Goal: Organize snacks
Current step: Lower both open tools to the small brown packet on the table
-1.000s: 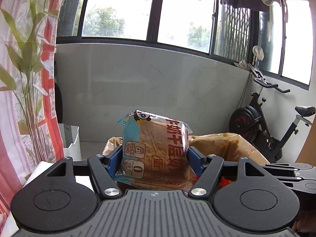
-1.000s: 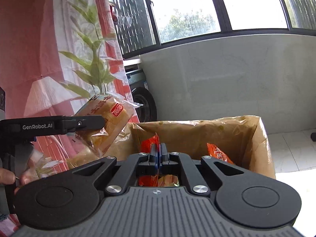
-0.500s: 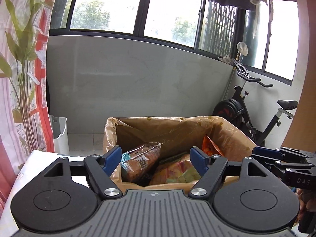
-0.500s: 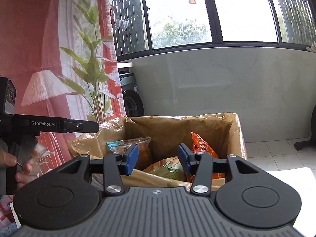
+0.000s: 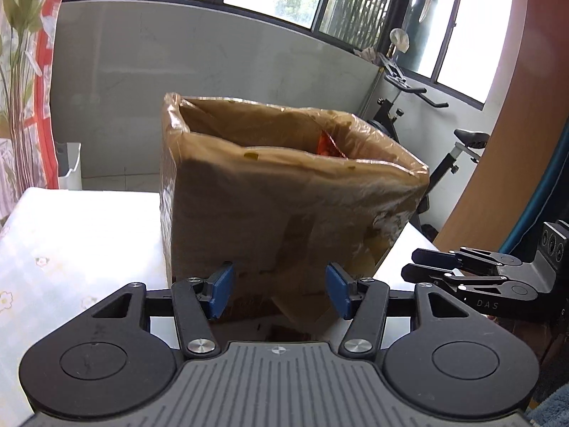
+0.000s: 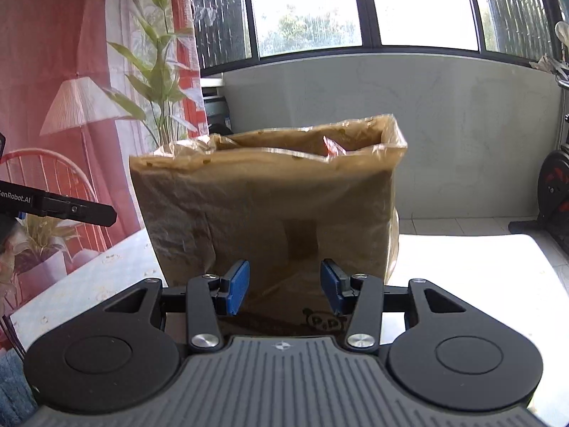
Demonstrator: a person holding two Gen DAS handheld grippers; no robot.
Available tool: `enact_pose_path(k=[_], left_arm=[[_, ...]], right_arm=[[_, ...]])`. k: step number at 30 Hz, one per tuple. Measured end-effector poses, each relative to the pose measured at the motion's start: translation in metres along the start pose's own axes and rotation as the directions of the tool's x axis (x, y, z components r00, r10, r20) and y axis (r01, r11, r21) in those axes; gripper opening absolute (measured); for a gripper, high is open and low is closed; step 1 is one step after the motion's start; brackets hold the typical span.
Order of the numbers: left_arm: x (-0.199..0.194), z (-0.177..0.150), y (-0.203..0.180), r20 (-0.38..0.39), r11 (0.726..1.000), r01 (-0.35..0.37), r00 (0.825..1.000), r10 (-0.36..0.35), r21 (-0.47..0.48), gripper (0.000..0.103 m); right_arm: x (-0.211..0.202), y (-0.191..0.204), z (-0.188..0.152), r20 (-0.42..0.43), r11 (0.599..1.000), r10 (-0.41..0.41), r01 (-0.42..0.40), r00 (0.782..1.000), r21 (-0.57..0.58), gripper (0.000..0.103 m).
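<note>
Both grippers have dropped low before the tall brown plastic-lined box (image 5: pixel 284 192), left gripper (image 5: pixel 281 291) empty and closing, right gripper (image 6: pixel 284 291) empty, open.

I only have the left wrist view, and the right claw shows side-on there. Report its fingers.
Observer: The right claw is open, with nothing between its blue pads.
Operator: Say what lies under it.
Observer: A brown pack with a panda mark lies at the foot of the lined box.
Operator: Describe what is left of the box.
Observer: The curtain there carries a printed floor lamp.
</note>
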State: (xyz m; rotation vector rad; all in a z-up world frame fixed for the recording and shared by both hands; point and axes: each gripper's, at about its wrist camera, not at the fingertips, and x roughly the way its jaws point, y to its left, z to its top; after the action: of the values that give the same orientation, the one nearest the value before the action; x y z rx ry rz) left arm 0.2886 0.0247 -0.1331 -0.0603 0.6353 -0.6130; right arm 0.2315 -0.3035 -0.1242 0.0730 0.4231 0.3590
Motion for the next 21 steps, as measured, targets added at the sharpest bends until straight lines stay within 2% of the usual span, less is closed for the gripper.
enact_pose_path(k=[4,9,13,15,17,19,21], left_arm=[[0.028,-0.018,0.011,-0.058,1.0,-0.01,0.998,0.01,0.002,0.055],[0.056,-0.033,0.03,-0.103,0.999,-0.021,0.995,0.016,-0.041,0.053],[0.071,-0.041,0.039,-0.138,0.998,-0.024,0.99,0.017,-0.05,0.052],[0.076,-0.045,0.043,-0.155,0.998,-0.022,0.988,0.013,-0.058,0.052],[0.079,-0.055,0.044,-0.171,0.998,-0.019,0.985,0.007,-0.065,0.052],[0.091,-0.056,0.041,-0.186,0.997,-0.013,0.983,0.0,-0.07,0.052],[0.097,-0.058,0.039,-0.197,0.997,-0.004,0.98,-0.011,-0.071,0.052]], right_arm=[[0.028,0.008,-0.019,-0.108,0.999,0.03,-0.033,0.994,-0.028,0.048],[0.081,0.025,-0.042,-0.285,0.988,0.073,-0.107,0.956,-0.109,0.049],[0.113,0.045,-0.05,-0.358,0.966,0.087,-0.167,0.93,-0.198,0.05],[0.121,0.053,-0.052,-0.372,0.955,0.097,-0.192,0.923,-0.227,0.06],[0.127,0.057,-0.054,-0.386,0.945,0.091,-0.202,0.918,-0.258,0.066],[0.132,0.057,-0.059,-0.407,0.941,0.071,-0.197,0.911,-0.277,0.066],[0.133,0.055,-0.06,-0.406,0.949,0.083,-0.196,0.91,-0.246,0.066]])
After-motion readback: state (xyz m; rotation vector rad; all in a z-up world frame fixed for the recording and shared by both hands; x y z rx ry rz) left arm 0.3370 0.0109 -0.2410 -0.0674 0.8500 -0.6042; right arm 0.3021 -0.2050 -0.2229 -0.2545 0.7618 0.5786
